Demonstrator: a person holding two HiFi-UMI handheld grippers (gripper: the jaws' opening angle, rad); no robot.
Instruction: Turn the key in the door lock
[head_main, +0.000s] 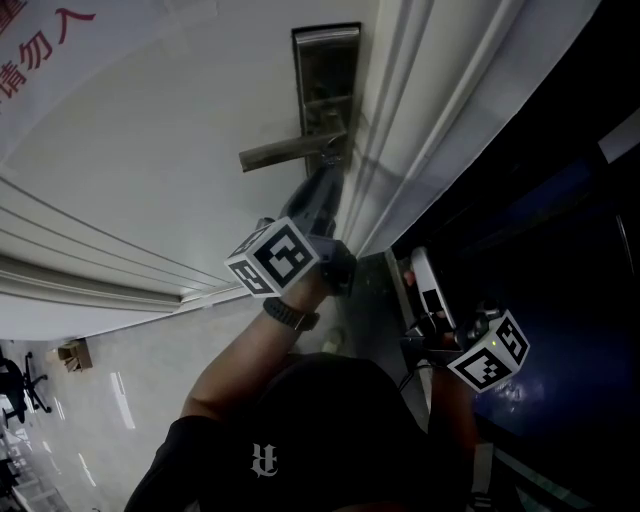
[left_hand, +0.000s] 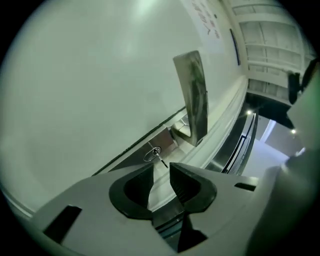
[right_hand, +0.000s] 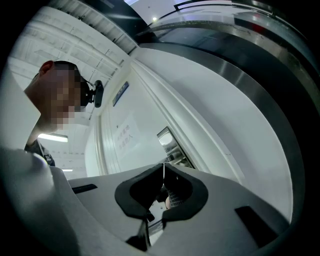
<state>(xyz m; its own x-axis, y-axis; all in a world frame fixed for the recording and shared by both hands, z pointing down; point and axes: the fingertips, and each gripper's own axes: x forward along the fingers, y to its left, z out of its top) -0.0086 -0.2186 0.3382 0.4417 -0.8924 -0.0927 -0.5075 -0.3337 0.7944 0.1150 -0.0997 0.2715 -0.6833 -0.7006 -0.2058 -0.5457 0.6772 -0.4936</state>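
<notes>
The steel lock plate (head_main: 326, 75) sits on the white door (head_main: 150, 130), its lever handle (head_main: 285, 152) pointing left. My left gripper (head_main: 325, 180) reaches up under the handle. In the left gripper view the key (left_hand: 152, 153), with a wire ring, sticks out of the lock plate (left_hand: 160, 142) below the handle (left_hand: 192, 97). It lies just ahead of my left gripper (left_hand: 161, 170), whose jaws stand open with a narrow gap and nothing between them. My right gripper (head_main: 440, 345) hangs low at the right, away from the door. In its own view the right gripper (right_hand: 163, 167) is shut and empty.
The white door frame (head_main: 440, 110) runs diagonally beside the lock, with a dark glass panel (head_main: 560, 230) to its right. A paper notice (head_main: 40, 40) with red characters hangs on the door at upper left. Glossy floor (head_main: 90, 400) lies below left.
</notes>
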